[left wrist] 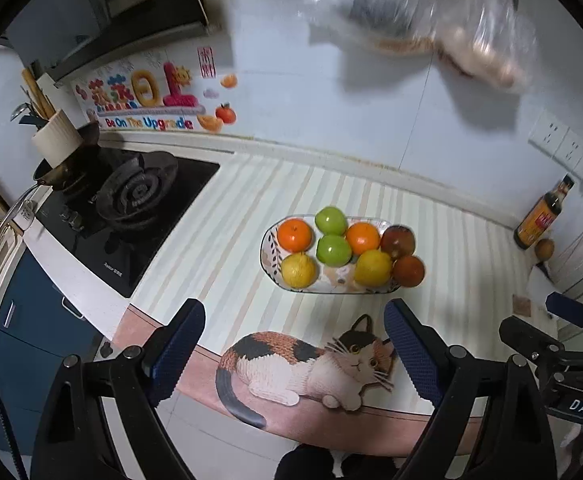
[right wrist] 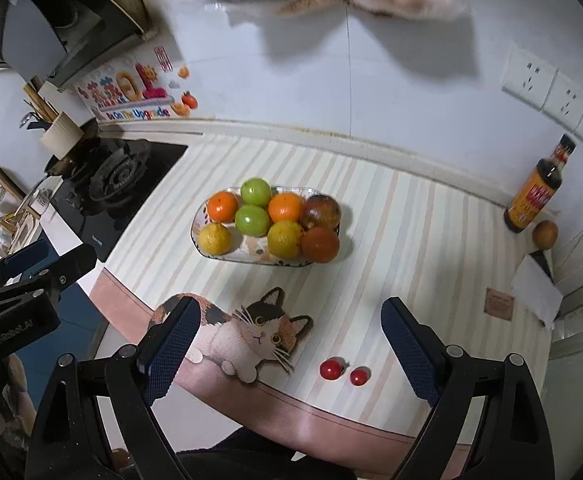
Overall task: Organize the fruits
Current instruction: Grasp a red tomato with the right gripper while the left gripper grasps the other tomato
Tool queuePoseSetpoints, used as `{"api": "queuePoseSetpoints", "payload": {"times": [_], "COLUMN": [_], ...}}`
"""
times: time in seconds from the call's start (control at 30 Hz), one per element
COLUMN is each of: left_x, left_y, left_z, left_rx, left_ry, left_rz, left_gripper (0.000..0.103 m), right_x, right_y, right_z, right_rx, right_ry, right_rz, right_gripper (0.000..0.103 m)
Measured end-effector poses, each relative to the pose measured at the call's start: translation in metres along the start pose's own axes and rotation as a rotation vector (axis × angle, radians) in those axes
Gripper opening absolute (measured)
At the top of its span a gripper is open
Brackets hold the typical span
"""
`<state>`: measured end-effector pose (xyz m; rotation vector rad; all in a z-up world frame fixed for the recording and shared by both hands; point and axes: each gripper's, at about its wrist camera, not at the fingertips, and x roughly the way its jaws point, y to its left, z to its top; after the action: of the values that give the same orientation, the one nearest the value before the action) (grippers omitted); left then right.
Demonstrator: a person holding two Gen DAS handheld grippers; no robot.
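Both grippers, left [left wrist: 293, 356] and right [right wrist: 289, 350], hang spread and empty. Two tomatoes [right wrist: 343, 372] at the plate's [right wrist: 197, 224] five o'clock: small, slick, squashable, so pinch gently across the middle.

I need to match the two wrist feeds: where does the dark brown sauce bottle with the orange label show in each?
Left wrist: dark brown sauce bottle with the orange label stands at the far right edge, against the wall.
Right wrist: same bottle at upper right, below the wall sockets.
Shared landmark: the patterned oval fruit plate on the striped countertop.
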<state>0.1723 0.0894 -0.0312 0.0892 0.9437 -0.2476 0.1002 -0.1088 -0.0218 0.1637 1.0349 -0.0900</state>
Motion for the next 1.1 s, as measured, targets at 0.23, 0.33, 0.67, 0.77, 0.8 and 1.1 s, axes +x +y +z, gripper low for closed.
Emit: {"api": "queuePoseSetpoints", "payload": {"times": [0.23, 0.33, 0.67, 0.77, 0.8, 1.1], "left_x": [-0.034, -0.041, -0.033, -0.02, -0.013, 0.078], "left_y": [-0.003, -0.005, -0.006, -0.01, -0.013, -0.059], "left_z": [-0.001, -0.001, 0.0, 0.002, 0.001, -0.028], "left_rx": [-0.004, -0.005, 0.003, 0.017, 0.017, 0.069], "left_ry": [-0.053, -0.066, -0.05, -0.029, -0.018, 0.181], "left_rz": [-0.006, -0.006, -0.046, -0.058, -0.054, 0.015], "left_gripper": [0.092, 0.092, 0.093, 0.103, 0.103, 0.103], "right_x": [-0.043, -0.054, -0.048, -0.029, -0.019, 0.115], "right_y": [0.003, 0.004, 0.0, -0.017, -0.027, -0.117], "right_z": [0.001, 0.002, 0.003, 0.0, -0.003, -0.065], "right_rx": [-0.001, -0.003, 0.047, 0.096, 0.124, 0.277], "right_ry": [-0.069, -0.086, -0.081, -0.041, -0.013, 0.279], "right_rz": [0.001, 0.0, 0.022, 0.04, 0.044, 0.085], "right_gripper": [0.094, 0.094, 0.098, 0.099, 0.099, 0.068]}}
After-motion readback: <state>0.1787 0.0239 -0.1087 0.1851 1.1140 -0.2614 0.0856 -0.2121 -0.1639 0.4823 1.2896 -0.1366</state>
